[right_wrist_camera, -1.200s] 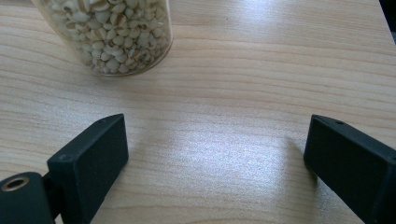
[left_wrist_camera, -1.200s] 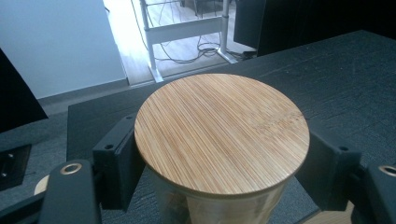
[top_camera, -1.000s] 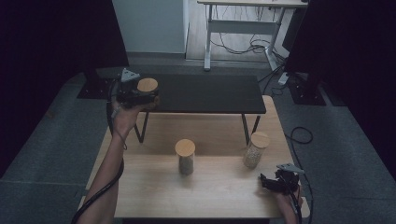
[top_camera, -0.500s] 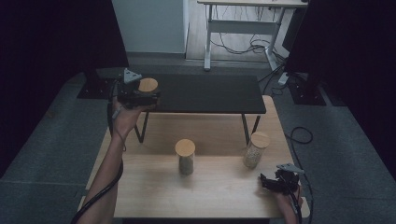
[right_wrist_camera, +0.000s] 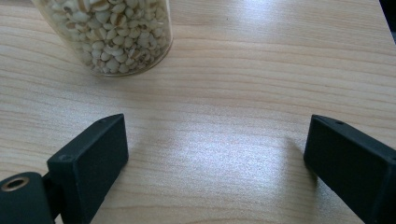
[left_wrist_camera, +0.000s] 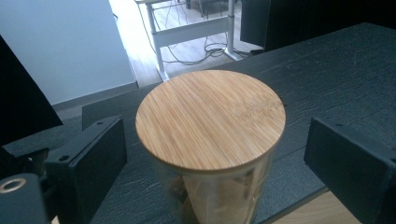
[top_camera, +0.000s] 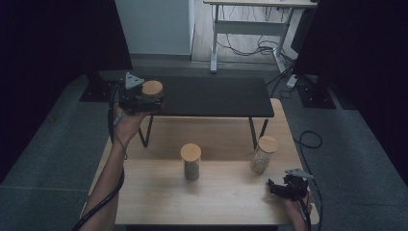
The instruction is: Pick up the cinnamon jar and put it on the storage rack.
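jar (left_wrist_camera: 210,140) upright on black shelf (top_camera: 216,94)

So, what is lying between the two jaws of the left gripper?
A glass jar with a round wooden lid stands there on the black shelf; the left gripper has just opened and its jaws stand clear of it, in the left gripper view.

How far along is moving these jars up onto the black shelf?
One jar stands on the black shelf; the left gripper has just been opening its jaws, which now flank the jar without pressing it. Two jars remain on the wooden table: the middle jar and the grain jar by the open right gripper.
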Available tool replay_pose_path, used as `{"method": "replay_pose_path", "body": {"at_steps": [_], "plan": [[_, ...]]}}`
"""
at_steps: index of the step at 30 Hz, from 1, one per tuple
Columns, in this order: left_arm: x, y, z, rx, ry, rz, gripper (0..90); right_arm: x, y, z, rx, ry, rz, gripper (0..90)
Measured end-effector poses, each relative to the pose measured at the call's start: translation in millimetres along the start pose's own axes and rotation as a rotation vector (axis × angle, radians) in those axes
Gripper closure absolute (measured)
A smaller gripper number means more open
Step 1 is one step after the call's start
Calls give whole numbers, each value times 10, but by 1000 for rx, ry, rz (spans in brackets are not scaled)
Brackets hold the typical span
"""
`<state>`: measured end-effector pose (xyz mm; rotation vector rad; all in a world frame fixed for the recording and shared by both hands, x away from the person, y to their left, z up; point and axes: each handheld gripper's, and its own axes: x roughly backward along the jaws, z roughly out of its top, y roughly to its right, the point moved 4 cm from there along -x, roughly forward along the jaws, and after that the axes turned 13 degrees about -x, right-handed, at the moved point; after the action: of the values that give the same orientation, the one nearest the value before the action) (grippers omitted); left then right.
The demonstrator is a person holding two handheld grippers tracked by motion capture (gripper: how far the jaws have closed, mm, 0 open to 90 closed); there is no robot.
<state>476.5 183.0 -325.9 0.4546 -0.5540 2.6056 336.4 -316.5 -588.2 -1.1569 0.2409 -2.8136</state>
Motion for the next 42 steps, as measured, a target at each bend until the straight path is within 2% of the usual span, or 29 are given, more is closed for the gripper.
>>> {"method": "replay_pose_path", "body": {"at_steps": [13,42], "plan": [[126,-6,-84,5,19,7,56,0,0,0,0,0,0,57],[346,92,-252,-8,39,2,60,0,0,0,1,0,0,57]]}}
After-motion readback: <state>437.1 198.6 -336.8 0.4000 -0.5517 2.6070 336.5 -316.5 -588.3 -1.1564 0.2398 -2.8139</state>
